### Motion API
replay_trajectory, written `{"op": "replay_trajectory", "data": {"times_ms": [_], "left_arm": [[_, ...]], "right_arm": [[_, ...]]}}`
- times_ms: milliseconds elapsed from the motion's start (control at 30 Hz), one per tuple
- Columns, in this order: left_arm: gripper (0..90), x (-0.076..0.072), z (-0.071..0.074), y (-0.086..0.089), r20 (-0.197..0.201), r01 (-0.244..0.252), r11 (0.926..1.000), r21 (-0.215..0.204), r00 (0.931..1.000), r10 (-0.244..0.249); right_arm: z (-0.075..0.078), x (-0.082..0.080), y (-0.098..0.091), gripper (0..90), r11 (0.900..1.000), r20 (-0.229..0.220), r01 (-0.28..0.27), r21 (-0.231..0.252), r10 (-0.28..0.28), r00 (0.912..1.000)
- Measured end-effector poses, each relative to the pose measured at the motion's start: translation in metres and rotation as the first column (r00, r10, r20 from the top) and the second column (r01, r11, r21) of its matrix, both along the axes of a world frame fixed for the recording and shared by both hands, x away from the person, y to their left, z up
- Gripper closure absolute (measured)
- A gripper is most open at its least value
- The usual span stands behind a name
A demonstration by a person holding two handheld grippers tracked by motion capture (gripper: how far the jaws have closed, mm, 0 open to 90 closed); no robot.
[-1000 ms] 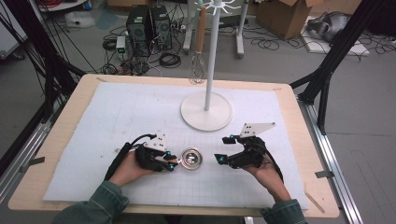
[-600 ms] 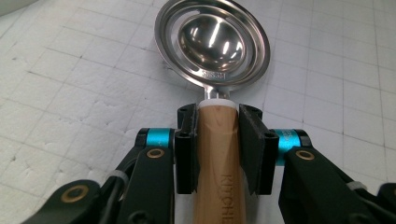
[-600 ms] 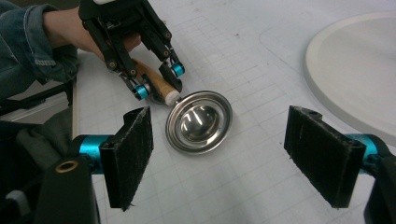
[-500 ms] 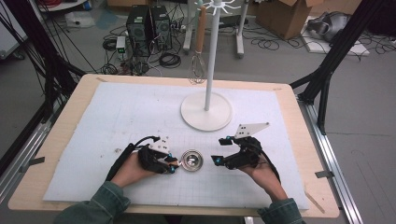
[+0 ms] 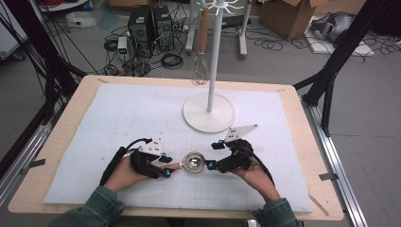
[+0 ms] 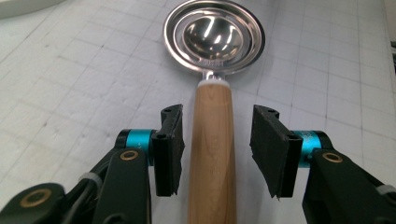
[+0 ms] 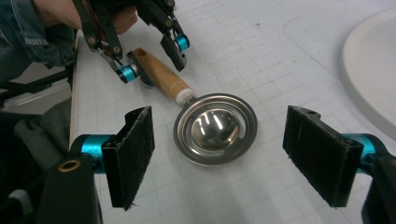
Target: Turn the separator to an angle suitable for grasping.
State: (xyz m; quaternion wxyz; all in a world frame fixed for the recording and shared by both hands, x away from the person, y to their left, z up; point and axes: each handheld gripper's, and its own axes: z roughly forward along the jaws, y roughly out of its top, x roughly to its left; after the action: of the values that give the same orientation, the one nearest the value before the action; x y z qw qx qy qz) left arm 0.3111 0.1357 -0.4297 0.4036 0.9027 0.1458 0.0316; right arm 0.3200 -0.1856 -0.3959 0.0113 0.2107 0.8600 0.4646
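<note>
Your left gripper's [image 6: 215, 149] fingers [image 6: 170, 149] have just been opening and now stand apart on either side of the wooden handle [image 6: 212, 154], with a clear gap at the pad away from the thumb side and no squeeze on the wood. The handle belongs to a small steel strainer-style scoop [image 5: 194, 162] lying flat on the white gridded mat [image 5: 118, 118], bowl up, near the mat's front edge between your two hands. Your right gripper [image 7: 233, 158] has its pads spread wide, one on each side of the round metal bowl [image 7: 215, 134], touching nothing. Behind the scoop stands the white rack's round base [image 5: 208, 112], with a whisk [image 5: 201, 71] hanging from the top.
</note>
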Motion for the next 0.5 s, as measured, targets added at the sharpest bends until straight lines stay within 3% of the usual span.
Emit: {"op": "replay_trajectory", "data": {"times_ms": [267, 500], "left_arm": [[52.6, -0.011, 0.002, 0.024, 0.019, -0.023, 0.9997, 0.004, 0.9996, 0.022], [53.8, -0.018, 0.002, 0.040, 0.023, -0.054, 0.9985, 0.007, 0.9983, 0.054]], "right_arm": [[-0.008, 0.006, 0.026, 33.2, 0.9978, -0.013, -0.064, -0.018, 0.063, 0.9979], [-0.014, 0.010, 0.054, 44.7, 0.9891, -0.016, -0.132, -0.065, 0.131, 0.9912]]}}
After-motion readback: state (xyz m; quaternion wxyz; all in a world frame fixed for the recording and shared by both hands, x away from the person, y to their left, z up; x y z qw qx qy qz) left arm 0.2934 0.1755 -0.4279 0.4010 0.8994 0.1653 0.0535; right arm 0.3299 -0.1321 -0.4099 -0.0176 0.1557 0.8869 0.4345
